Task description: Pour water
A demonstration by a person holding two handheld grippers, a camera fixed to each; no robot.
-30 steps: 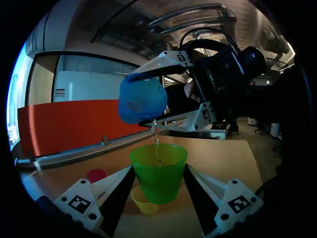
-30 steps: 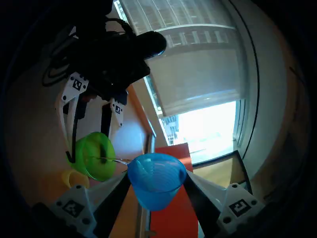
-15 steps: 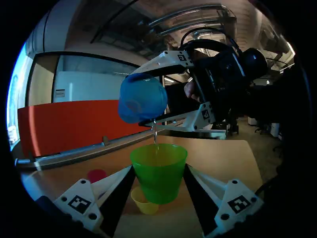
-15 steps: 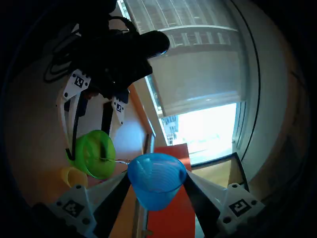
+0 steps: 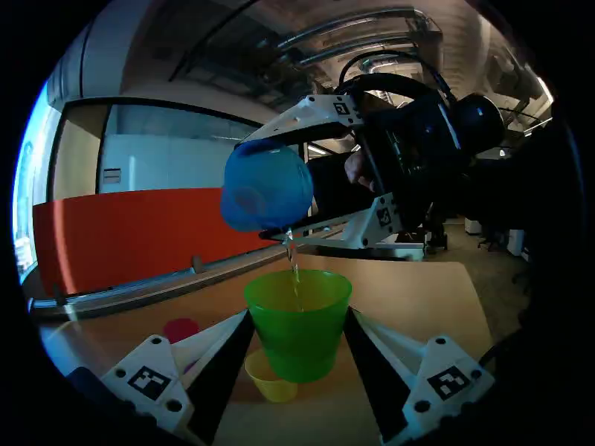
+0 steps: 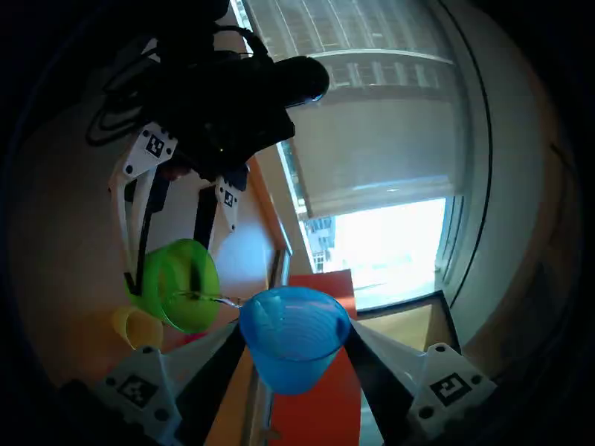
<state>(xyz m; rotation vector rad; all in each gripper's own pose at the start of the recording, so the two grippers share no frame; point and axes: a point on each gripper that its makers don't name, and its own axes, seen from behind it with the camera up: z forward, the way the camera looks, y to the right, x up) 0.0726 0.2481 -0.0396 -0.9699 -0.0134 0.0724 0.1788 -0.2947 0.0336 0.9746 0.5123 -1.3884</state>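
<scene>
Left gripper view: the left gripper (image 5: 297, 316) clasps the green cup (image 5: 299, 342); just above it, the blue cup (image 5: 264, 186) has tipped further, its trickle (image 5: 293, 260) reviving; right gripper view: the right gripper (image 6: 295, 328) clenches the blue cup, trickle arcing into the green cup; nearly emptied, probably.

The left hand-held gripper (image 5: 297, 316) and right hand-held gripper (image 6: 294, 328) have white fingers (image 5: 186, 357), black-and-white square markers (image 5: 149, 381), black bodies (image 5: 424, 141) and cables (image 5: 387, 63).
</scene>
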